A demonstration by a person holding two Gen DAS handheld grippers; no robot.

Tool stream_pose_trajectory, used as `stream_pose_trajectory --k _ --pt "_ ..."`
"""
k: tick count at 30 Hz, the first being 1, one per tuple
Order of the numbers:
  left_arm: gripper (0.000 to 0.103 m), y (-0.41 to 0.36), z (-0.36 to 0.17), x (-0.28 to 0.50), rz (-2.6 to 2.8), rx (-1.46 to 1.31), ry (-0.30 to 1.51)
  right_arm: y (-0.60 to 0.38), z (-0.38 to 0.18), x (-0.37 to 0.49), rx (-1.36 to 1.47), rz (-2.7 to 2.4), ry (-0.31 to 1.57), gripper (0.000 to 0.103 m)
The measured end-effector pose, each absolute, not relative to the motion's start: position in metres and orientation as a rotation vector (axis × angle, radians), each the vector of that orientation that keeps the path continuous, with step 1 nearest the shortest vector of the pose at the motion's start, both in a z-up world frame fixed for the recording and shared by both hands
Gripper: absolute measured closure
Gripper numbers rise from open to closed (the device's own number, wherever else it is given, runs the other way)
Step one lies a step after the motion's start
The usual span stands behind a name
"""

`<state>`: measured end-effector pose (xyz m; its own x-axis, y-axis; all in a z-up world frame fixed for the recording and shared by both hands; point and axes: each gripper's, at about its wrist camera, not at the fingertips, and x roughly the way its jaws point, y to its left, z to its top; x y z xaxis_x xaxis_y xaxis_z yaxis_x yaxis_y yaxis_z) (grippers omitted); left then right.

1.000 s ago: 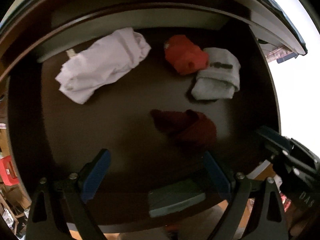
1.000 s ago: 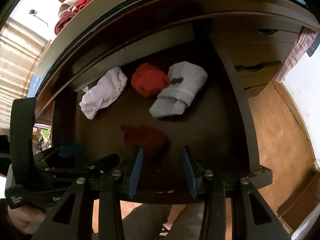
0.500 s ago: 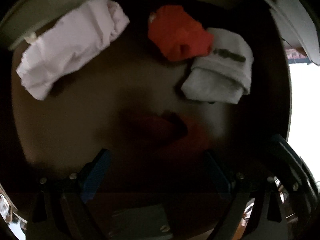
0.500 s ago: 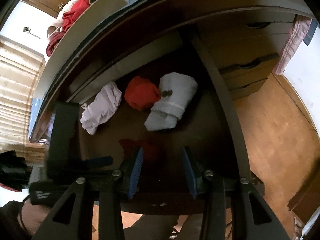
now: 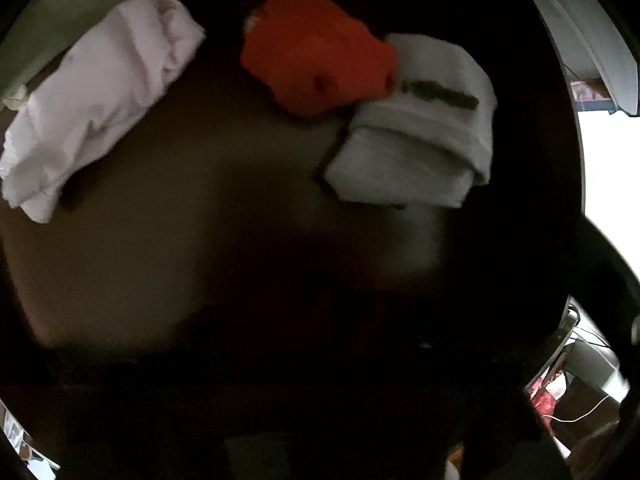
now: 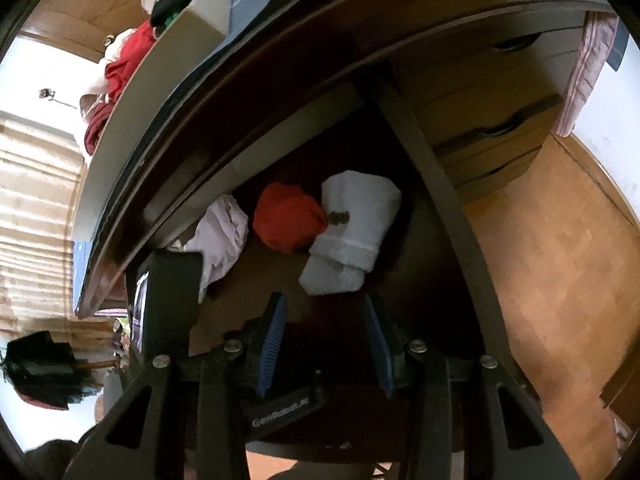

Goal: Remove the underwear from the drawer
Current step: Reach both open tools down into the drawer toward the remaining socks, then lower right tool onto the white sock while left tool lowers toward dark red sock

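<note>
In the open drawer [image 6: 436,216], three folded pieces of underwear lie along the back: a pale pink one [image 5: 96,100] on the left, an orange-red one [image 5: 320,56] in the middle, and a grey-white one [image 5: 416,144] touching it on the right. A dark red piece [image 6: 320,328] lies nearer the front, dim in shadow. My left claw [image 6: 168,304] reaches down into the drawer; its own view is too dark there, so I cannot tell its state. My right claw [image 6: 324,344] hovers spread above the drawer front, pinching nothing.
</note>
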<state>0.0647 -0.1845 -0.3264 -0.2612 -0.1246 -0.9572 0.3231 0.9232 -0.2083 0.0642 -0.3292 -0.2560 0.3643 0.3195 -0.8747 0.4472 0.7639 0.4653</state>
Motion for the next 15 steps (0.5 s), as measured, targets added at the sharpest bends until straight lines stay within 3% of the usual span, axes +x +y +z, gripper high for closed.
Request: stream_pose_trajectory --k 15 --pt "0.068 -0.109 -0.287 0.103 -0.405 0.015 1.648 -0.315 -0.293 0.111 0.656 -0.182 1.333 0.060"
